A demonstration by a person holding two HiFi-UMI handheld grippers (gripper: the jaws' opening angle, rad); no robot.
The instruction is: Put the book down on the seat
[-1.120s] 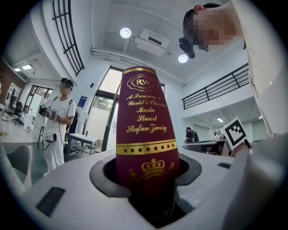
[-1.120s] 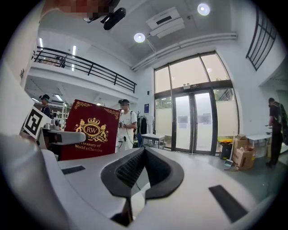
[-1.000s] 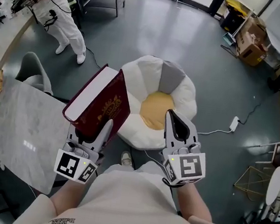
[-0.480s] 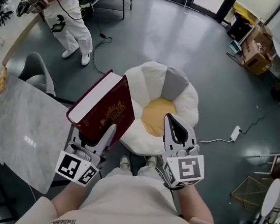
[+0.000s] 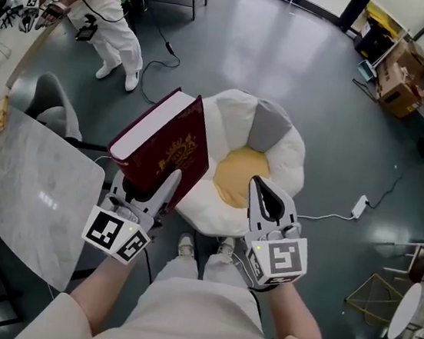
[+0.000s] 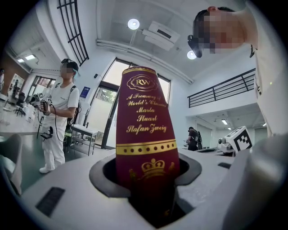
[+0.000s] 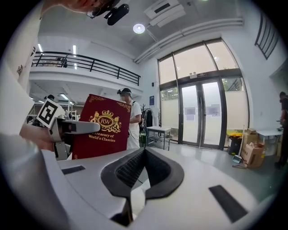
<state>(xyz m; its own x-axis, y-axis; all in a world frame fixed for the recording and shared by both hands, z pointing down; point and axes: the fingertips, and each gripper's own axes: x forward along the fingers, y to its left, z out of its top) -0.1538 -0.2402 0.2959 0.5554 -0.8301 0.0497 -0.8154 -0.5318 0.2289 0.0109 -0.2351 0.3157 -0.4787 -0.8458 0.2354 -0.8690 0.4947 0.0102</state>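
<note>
A thick maroon book (image 5: 162, 149) with gold print is held upright by its lower edge, my left gripper (image 5: 146, 186) shut on it. The book hangs over the left rim of the seat (image 5: 284, 147), a white flower-shaped cushion with a yellow middle and one grey petal. In the left gripper view the book's spine (image 6: 144, 130) rises from between the jaws of the left gripper (image 6: 146, 179). My right gripper (image 5: 262, 185) is shut and empty over the seat's near edge. The right gripper view shows the right gripper (image 7: 144, 152) with its tips together and the book's cover (image 7: 100, 128) to the left.
A pale marble table (image 5: 31, 188) stands at the left, with a grey chair (image 5: 50, 105) behind it. A person in white (image 5: 109, 12) stands at the far left. A white cable and plug (image 5: 360, 206) lie right of the seat. Cardboard boxes (image 5: 402, 81) stand far right.
Both grippers and the book have moved forward to the seat. The book now overlaps the seat's left petals more, and the wearer's feet show just short of the seat.
</note>
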